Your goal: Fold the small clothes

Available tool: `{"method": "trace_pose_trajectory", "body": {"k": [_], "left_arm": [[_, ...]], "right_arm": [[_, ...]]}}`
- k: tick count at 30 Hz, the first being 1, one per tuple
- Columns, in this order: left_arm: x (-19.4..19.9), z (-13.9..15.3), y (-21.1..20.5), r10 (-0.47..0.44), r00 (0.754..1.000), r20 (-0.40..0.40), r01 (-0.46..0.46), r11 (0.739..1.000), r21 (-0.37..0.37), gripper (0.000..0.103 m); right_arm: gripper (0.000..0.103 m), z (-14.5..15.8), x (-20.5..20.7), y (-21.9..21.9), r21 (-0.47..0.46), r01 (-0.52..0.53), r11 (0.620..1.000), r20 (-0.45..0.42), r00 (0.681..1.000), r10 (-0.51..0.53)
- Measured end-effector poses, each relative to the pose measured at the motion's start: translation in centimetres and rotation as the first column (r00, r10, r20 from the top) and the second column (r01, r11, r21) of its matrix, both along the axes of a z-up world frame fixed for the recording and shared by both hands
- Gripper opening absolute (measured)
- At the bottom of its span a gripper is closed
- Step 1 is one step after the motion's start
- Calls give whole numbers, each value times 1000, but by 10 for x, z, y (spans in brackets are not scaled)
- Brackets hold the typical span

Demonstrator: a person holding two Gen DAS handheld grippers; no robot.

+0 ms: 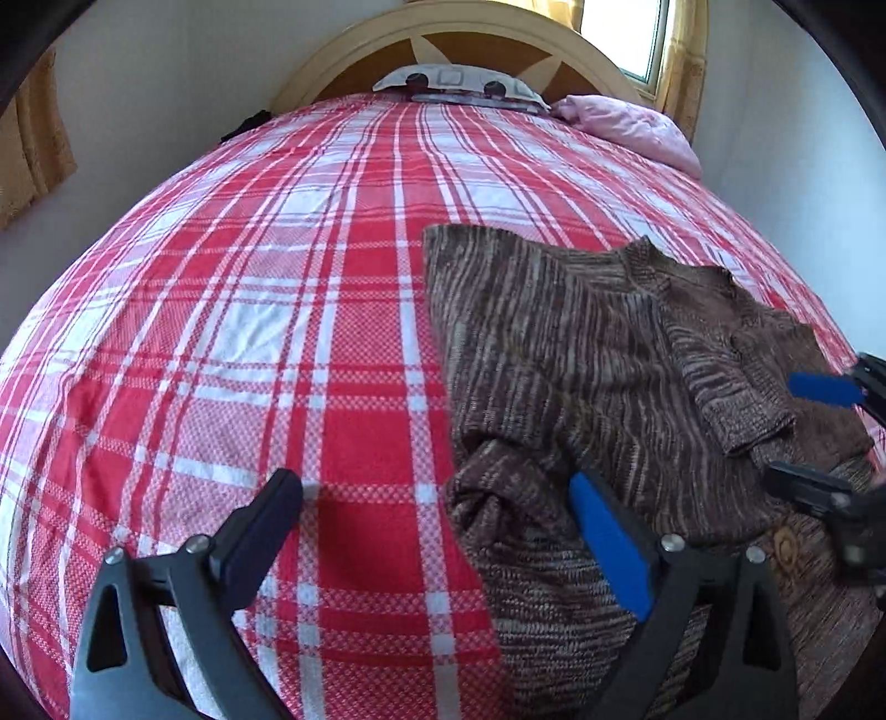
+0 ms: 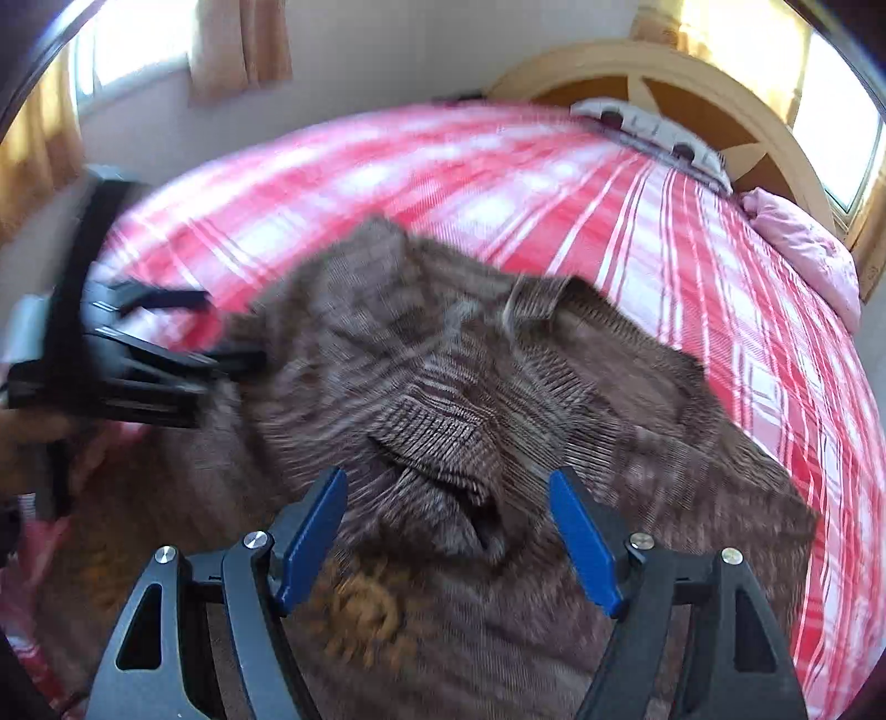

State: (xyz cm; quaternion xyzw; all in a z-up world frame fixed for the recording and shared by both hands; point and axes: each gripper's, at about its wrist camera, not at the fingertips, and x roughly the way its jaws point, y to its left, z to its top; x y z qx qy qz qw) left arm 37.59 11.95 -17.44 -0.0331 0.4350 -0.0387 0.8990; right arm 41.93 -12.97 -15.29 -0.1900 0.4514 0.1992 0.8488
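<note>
A brown striped knit sweater lies spread on the red and white plaid bedspread. One sleeve is folded across its body, with the ribbed cuff lying on top. My left gripper is open wide: one finger is over bare bedspread, the other over the sweater's bunched left edge, and it grips nothing. My right gripper hovers open over the cuff, with its pads clear of the cloth. Each gripper shows in the other's view, the right gripper at the right edge and the left gripper at the left.
A wooden headboard with a patterned pillow and a pink pillow closes the far end of the bed. Curtained windows line the walls. A hand holds the left gripper. The right wrist view is motion-blurred.
</note>
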Motion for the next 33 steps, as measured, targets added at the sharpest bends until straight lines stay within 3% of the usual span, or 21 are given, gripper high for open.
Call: {"method": "trace_pose_trajectory", "body": {"k": [3, 5, 7, 9, 13, 15, 17, 21, 23, 26, 29, 30, 33], "left_arm": [[0, -1, -2, -2, 1000, 0, 2, 1000, -1, 100], [-2, 0, -3, -1, 1000, 3, 1, 1000, -2, 100], [0, -1, -2, 0, 1000, 2, 0, 1000, -10, 100], [2, -2, -1, 0, 1000, 2, 0, 1000, -14, 101], [0, 0, 0, 2, 1000, 7, -2, 1000, -24, 101], [-1, 0, 1, 4, 1000, 9, -3, 1000, -31, 101], [0, -1, 3, 6, 1000, 11, -6, 999, -37, 101], [0, -1, 3, 7, 1000, 10, -7, 999, -37, 101], [0, -1, 3, 8, 1000, 8, -8, 999, -33, 101], [0, 0, 2, 16, 1000, 11, -16, 1000, -20, 101], [-2, 1, 9, 43, 999, 25, -42, 998, -45, 101], [-3, 1, 12, 55, 998, 23, -53, 997, -62, 101], [-2, 0, 16, 68, 998, 16, -66, 994, -85, 101]], "right_arm": [[76, -10, 23, -8, -143, 88, 986, 76, 994, -78], [76, -2, 34, -37, -101, 210, 972, 128, 972, -197], [76, 13, 45, -84, 4, 382, 924, 148, 914, -378], [76, 20, 44, -109, 50, 435, 899, 146, 887, -437], [76, 24, 21, -112, 195, 331, 923, 57, 936, -348], [76, 14, 7, -104, 268, 283, 921, -56, 959, -279], [75, 0, 0, -95, 317, 280, 906, -157, 958, -241], [58, -14, -19, -93, 404, 285, 869, -258, 947, -191], [58, -18, -28, -89, 410, 297, 862, -272, 942, -195], [49, -22, -34, -84, 352, 290, 890, -235, 948, -216], [47, -20, -38, -76, 320, 250, 914, -203, 960, -191], [35, -21, -39, -71, 292, 227, 929, -182, 967, -179], [13, -19, -42, -58, 250, 150, 957, -136, 984, -118]]}}
